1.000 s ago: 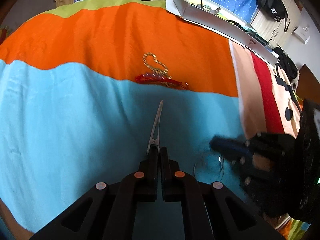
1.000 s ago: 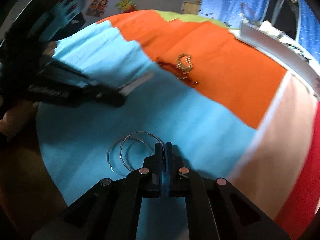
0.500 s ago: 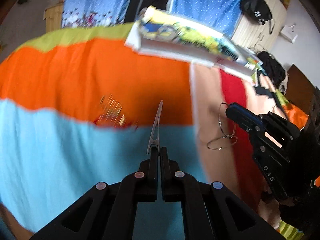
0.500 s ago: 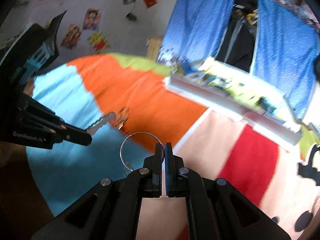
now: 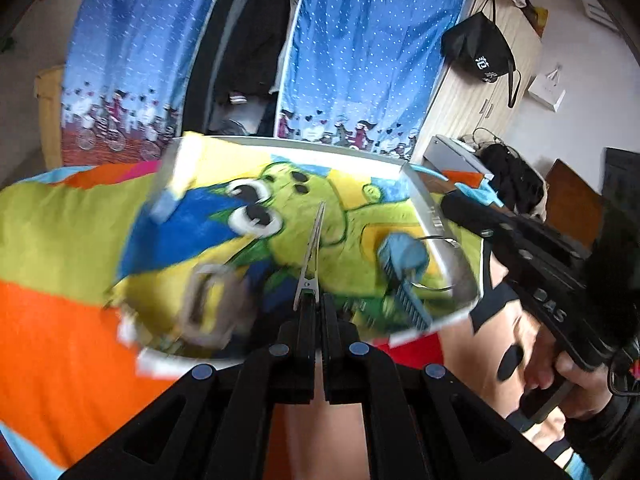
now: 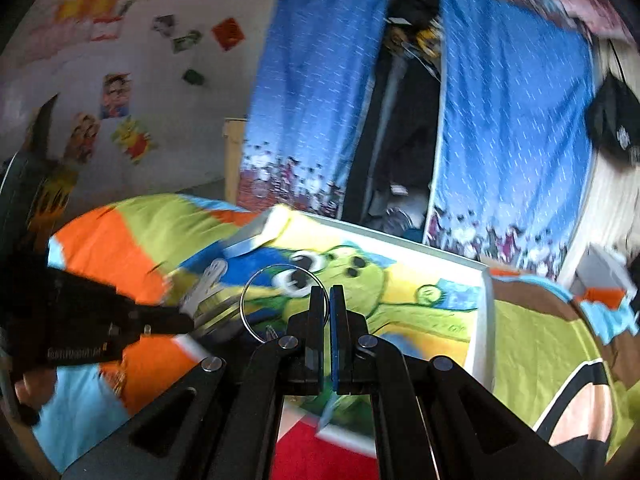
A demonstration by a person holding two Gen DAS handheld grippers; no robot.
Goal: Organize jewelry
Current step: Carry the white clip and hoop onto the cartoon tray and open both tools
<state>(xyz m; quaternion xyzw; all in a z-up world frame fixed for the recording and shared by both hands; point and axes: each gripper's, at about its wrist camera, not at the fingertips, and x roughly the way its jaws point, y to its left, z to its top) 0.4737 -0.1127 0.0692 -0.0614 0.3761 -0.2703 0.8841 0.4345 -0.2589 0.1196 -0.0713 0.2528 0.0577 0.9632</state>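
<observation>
Two grippers are hanging over a shallow white-rimmed tray (image 5: 416,196) whose floor is printed with a green cartoon creature on yellow and blue. The left gripper (image 5: 316,312) is pinching the base of a slim silver hair clip (image 5: 310,260), its jaws pressed together on it, and the clip is pointing forward above the middle of the print. In the right wrist view the same clip (image 6: 208,284) is sticking out of the left gripper (image 6: 188,322) near the tray's (image 6: 480,320) left corner. The right gripper (image 6: 327,300) is clamping a thin wire hoop (image 6: 256,300) between its closed jaws, with the hoop standing out to the left of the fingers above the creature's eye. From the left wrist view the right gripper (image 5: 452,204) is reaching in across the tray's right rim, and wire hoops (image 5: 440,260) are hanging below its tip; motion blur is making it hard to tell how many loops there are. A blurred blue comb-like item (image 5: 400,280) and a blurred grey ring shape (image 5: 208,300) are showing near the front of the tray. The tray is sitting on a bedspread (image 5: 60,340) of orange, lime and light blue patches. Blue dotted curtains (image 5: 360,60) are hanging behind it, and a black bag (image 5: 480,52) is hanging on a pale wardrobe to the right.
</observation>
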